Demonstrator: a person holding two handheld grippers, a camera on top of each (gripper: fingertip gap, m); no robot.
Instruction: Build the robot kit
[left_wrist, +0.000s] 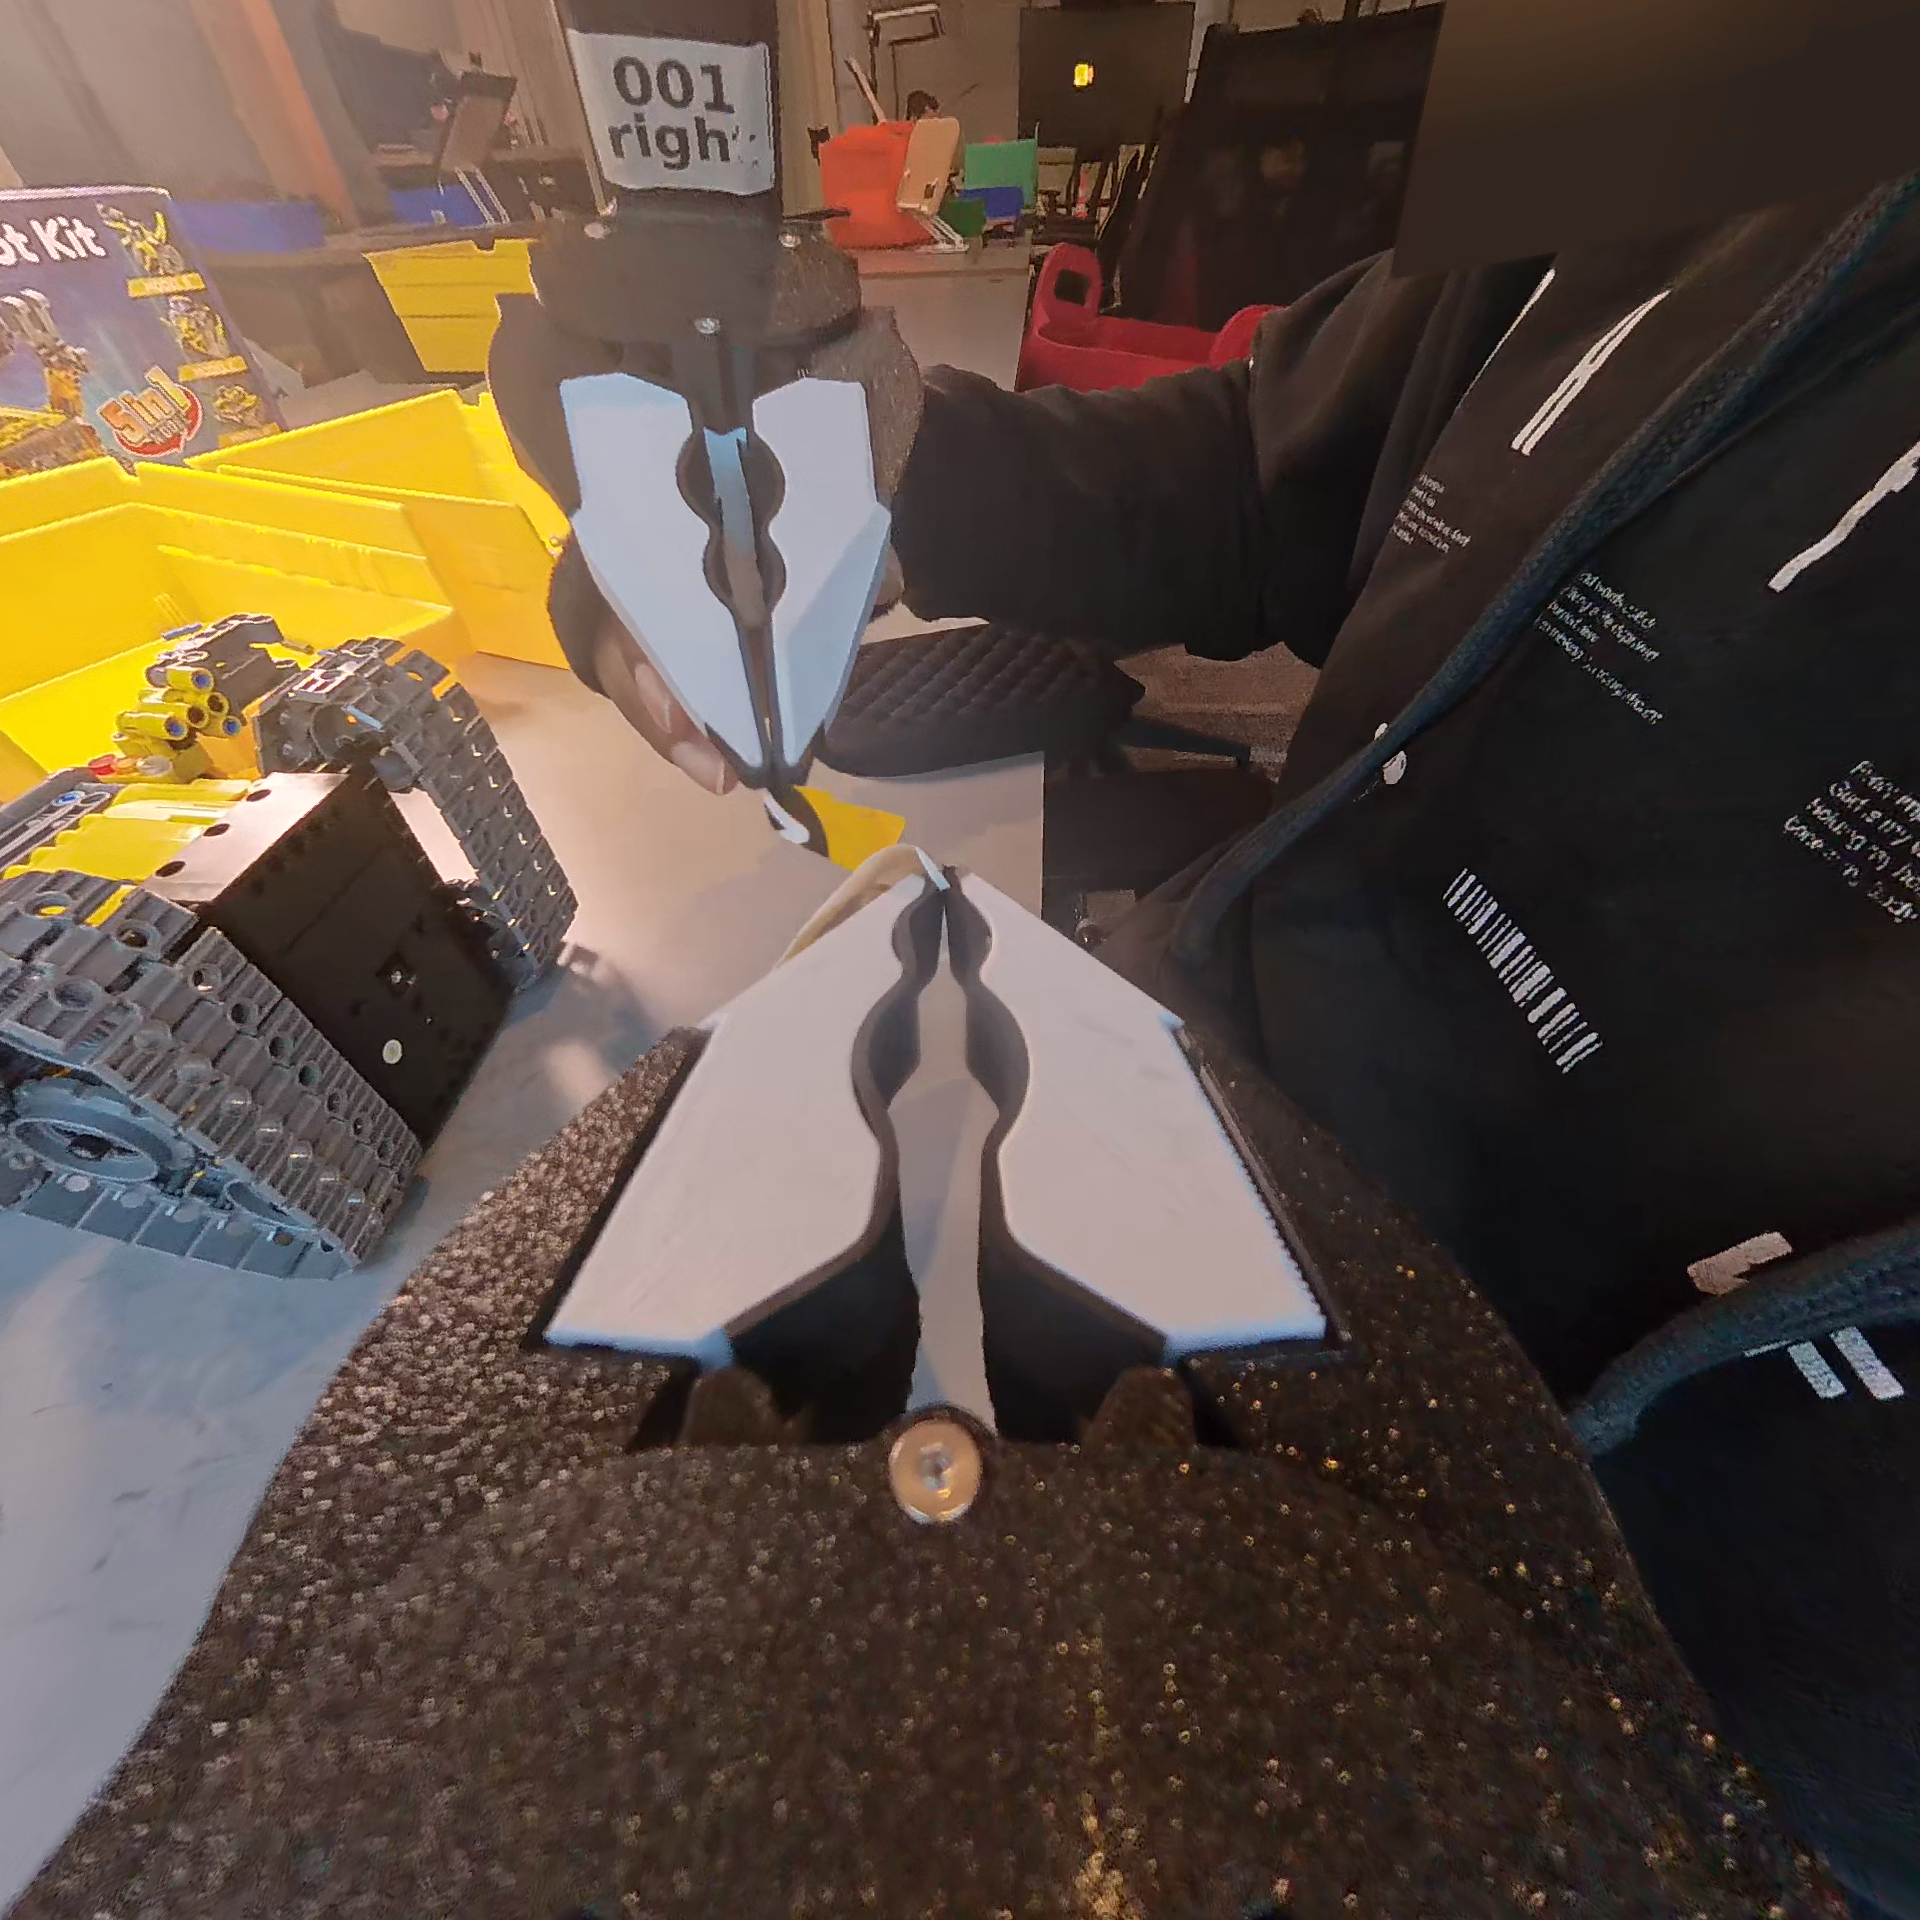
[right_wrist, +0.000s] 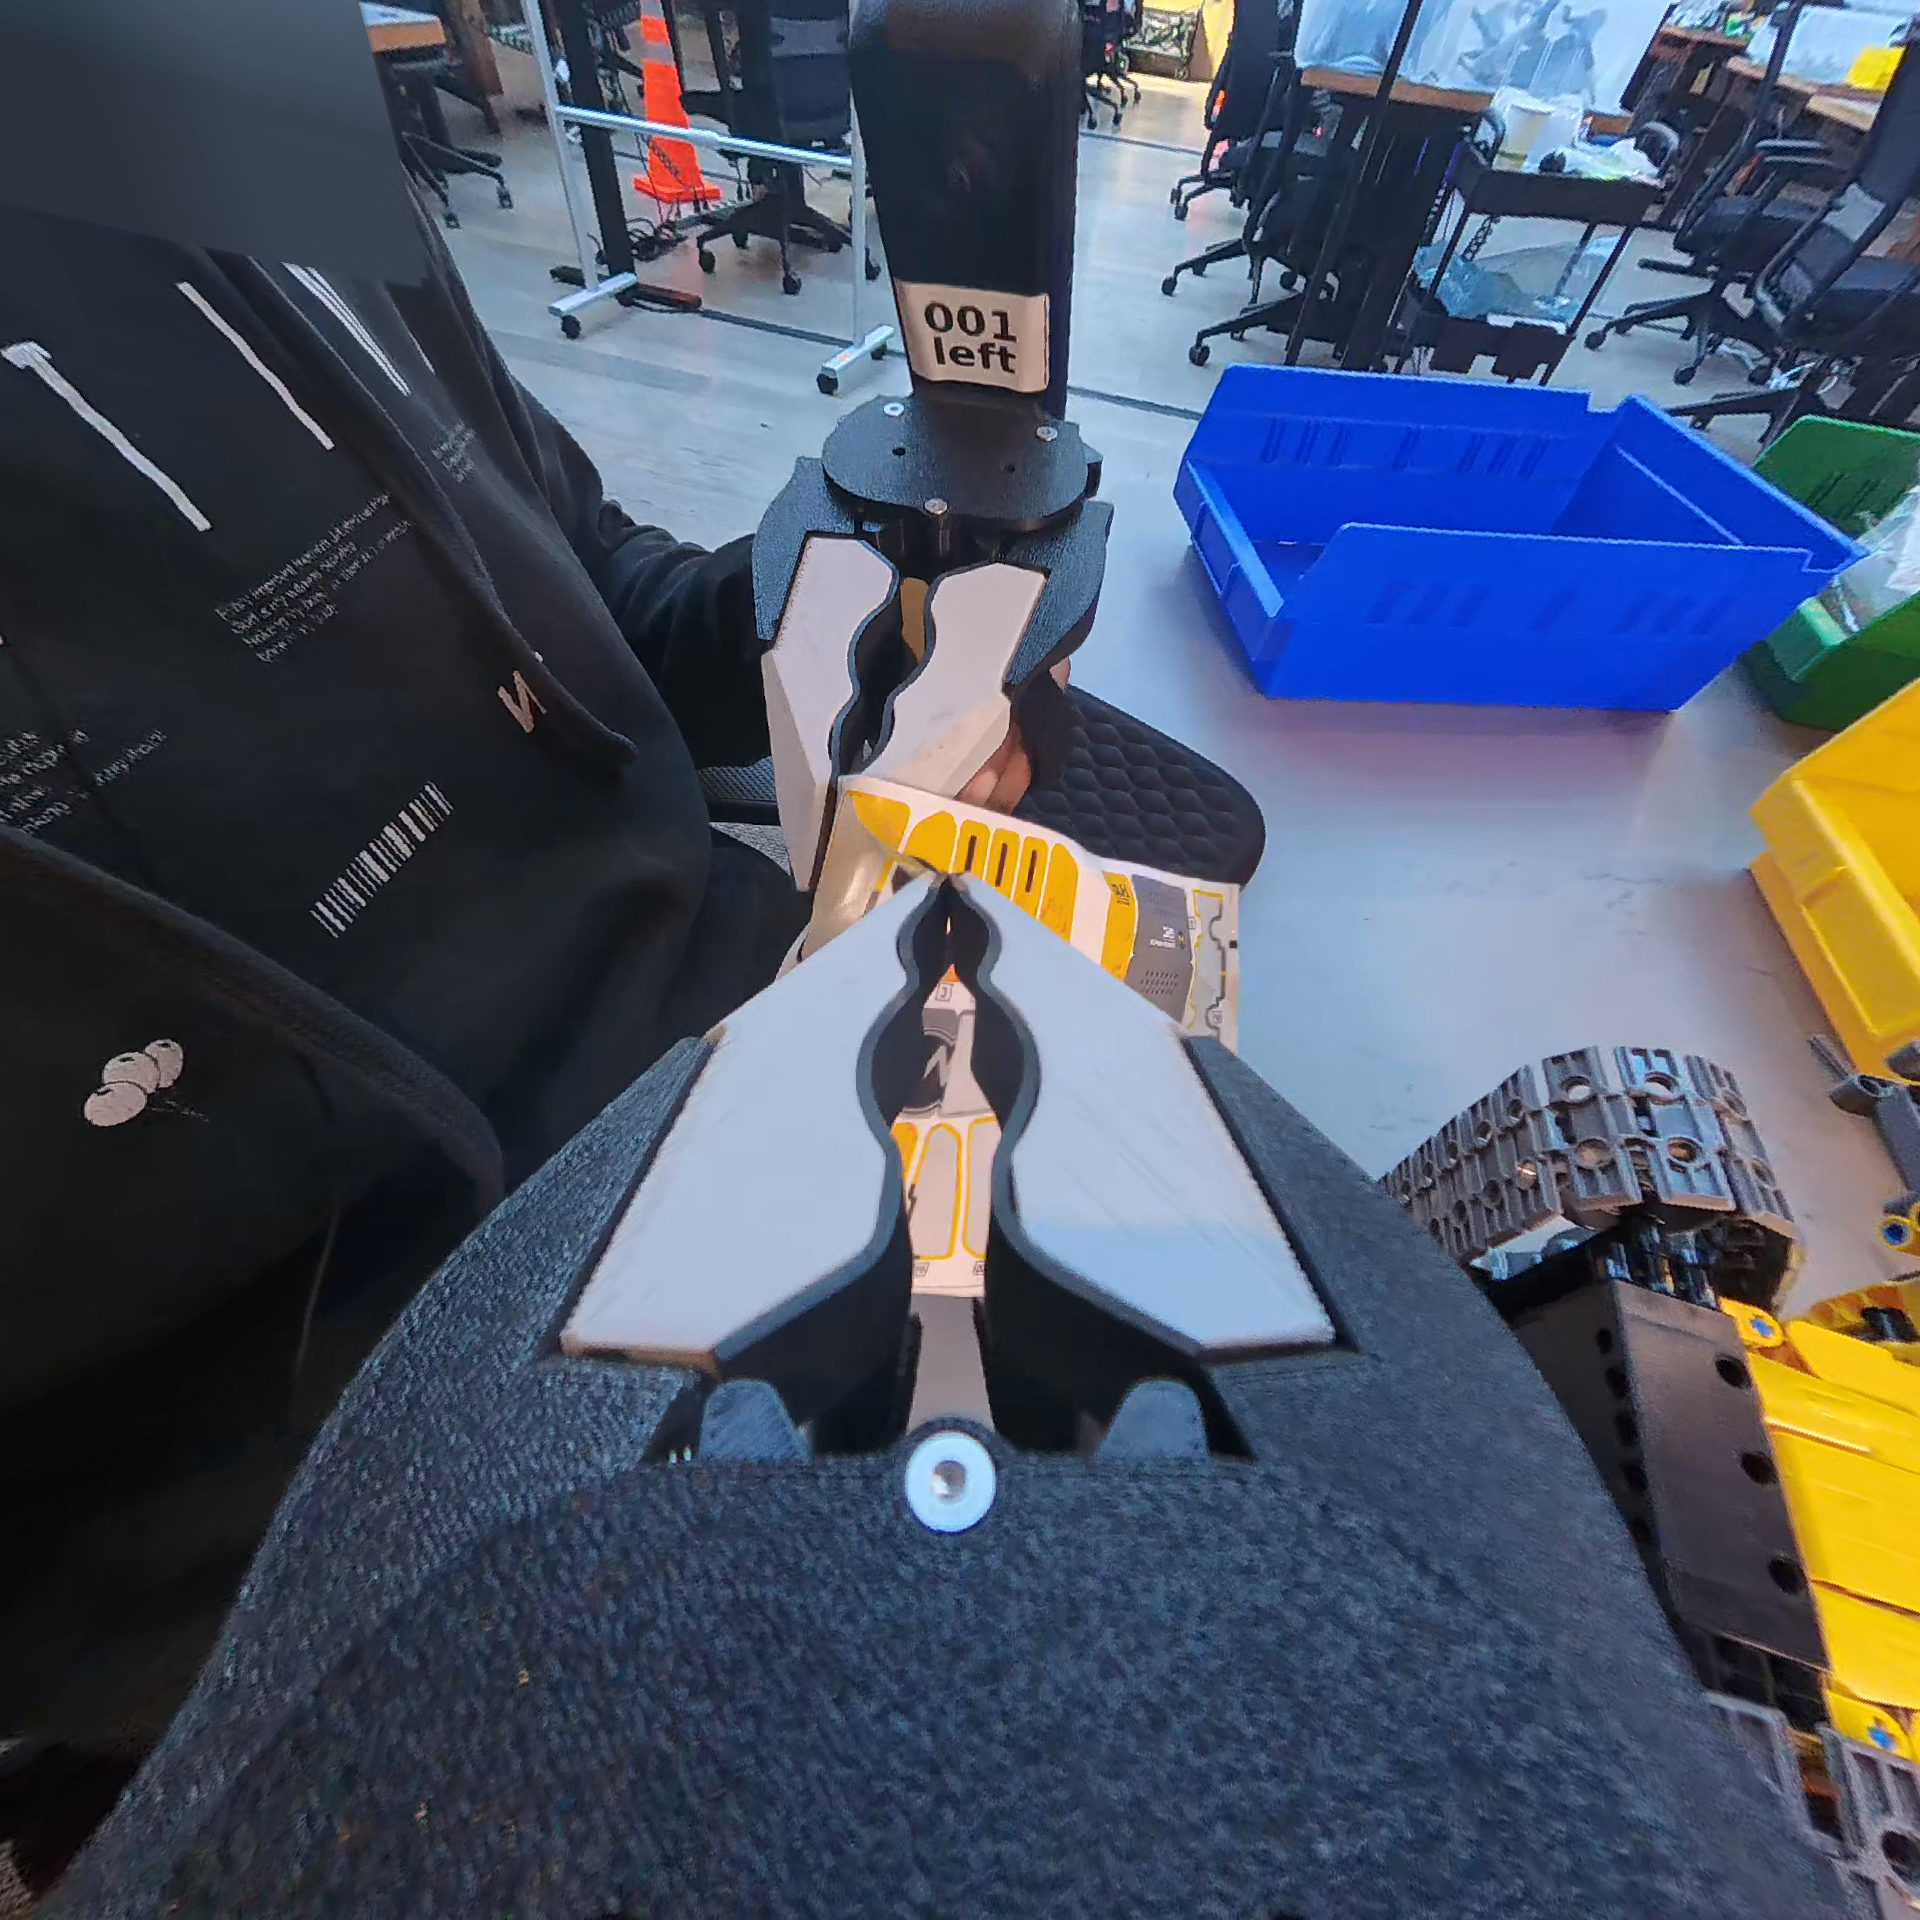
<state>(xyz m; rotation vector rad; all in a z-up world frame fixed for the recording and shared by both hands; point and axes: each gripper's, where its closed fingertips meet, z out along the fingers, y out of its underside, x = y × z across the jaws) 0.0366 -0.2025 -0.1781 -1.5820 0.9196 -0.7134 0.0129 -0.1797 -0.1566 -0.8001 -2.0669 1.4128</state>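
Note:
A sticker sheet (right_wrist: 1143, 925) with yellow, grey and black stickers is held in the air between my two grippers, which face each other tip to tip. My left gripper (left_wrist: 940, 883) is shut on the sheet's edge; the sheet shows edge-on behind its tips (left_wrist: 868, 883). In the right wrist view the left gripper (right_wrist: 847, 795) grips the sheet's upper left corner. My right gripper (right_wrist: 948, 883) is shut on a yellow sticker at the sheet's top edge. In the left wrist view the right gripper (left_wrist: 774, 774) pinches a small curled strip of sticker (left_wrist: 795, 821).
A tracked brick-built vehicle (left_wrist: 260, 935) in grey, black and yellow stands on the grey table (right_wrist: 1455, 935); it also shows in the right wrist view (right_wrist: 1662, 1351). Yellow bins (left_wrist: 312, 520), a kit box (left_wrist: 94, 312), a blue bin (right_wrist: 1486, 551), a green bin (right_wrist: 1839, 582). A person in a black hoodie (left_wrist: 1558, 727) sits close. Only a small space, under 4 cm, lies between the two pairs of fingers.

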